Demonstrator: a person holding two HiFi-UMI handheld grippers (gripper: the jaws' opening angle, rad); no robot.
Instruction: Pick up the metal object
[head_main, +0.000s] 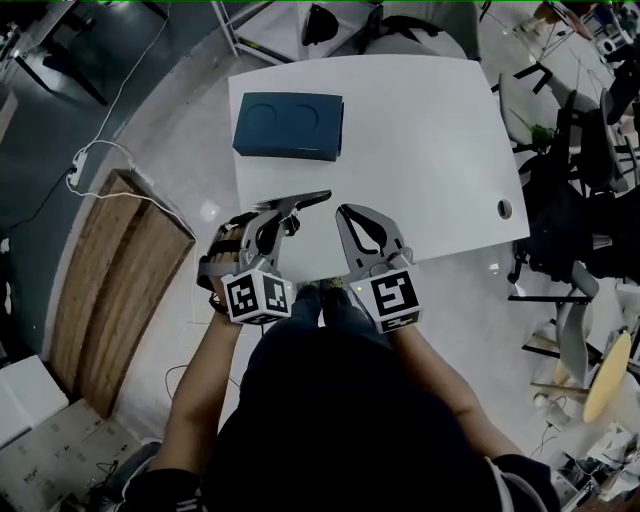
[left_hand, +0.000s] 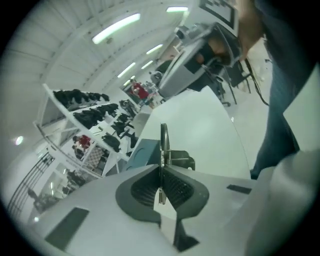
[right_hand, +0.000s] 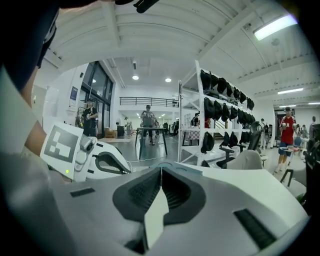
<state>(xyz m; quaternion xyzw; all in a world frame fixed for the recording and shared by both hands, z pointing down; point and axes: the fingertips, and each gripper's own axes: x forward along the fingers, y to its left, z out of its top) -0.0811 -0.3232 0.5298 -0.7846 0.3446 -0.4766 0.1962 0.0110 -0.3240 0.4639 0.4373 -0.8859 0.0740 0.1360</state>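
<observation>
The thin flat metal object (left_hand: 163, 145) is seen edge-on in the left gripper view, standing upright between the ribbed pads of the left gripper (left_hand: 161, 167). The jaws are pressed against it from both sides, and its rounded upper end sticks out past the fingertips. From the head view the same piece (head_main: 305, 199) reads as a dark sliver jutting from the left gripper (head_main: 288, 207), held above the near edge of the white rectangular table (head_main: 420, 150) and clear of its surface.

Just beside it, the right gripper (head_main: 345, 213) has its jaws brought fully together with nothing between them, which its own view (right_hand: 160, 172) confirms.

Further back on the table lies a dark teal rectangular tray (head_main: 288, 125) with two round hollows, both showing bare teal bottoms.

Count: one metal object, one tray, two hollows, two grippers, one table.
</observation>
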